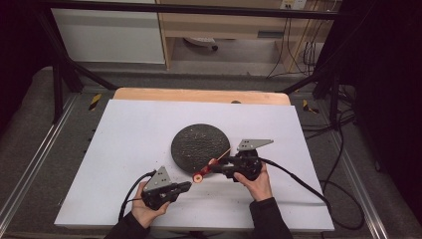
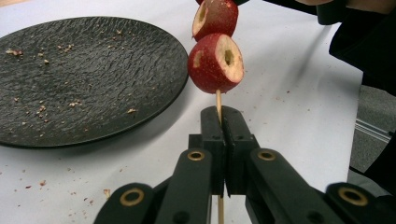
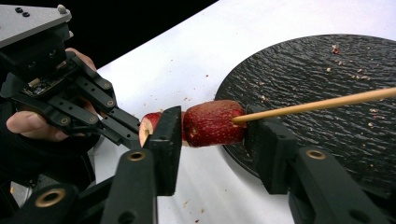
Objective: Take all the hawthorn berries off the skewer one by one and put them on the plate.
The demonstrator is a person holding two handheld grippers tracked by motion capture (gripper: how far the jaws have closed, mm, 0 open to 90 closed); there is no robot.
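White table (image 1: 129,149) w/ a black textured plate (image 1: 200,147) near its middle, crumbs on it. Right gripper (image 3: 212,135), at the plate's near-right edge, has its jaws on either side of 1 red fruit piece (image 3: 212,122); whether both pads press on it I can't tell. Left gripper (image 2: 220,116), nearer the person, jaws pressed together, pinching the wooden skewer (image 2: 218,100) just below the end fruit piece (image 2: 215,63). Skewer carries 2 red cored pieces, held just off the plate's near rim, its bare end reaching over the plate.
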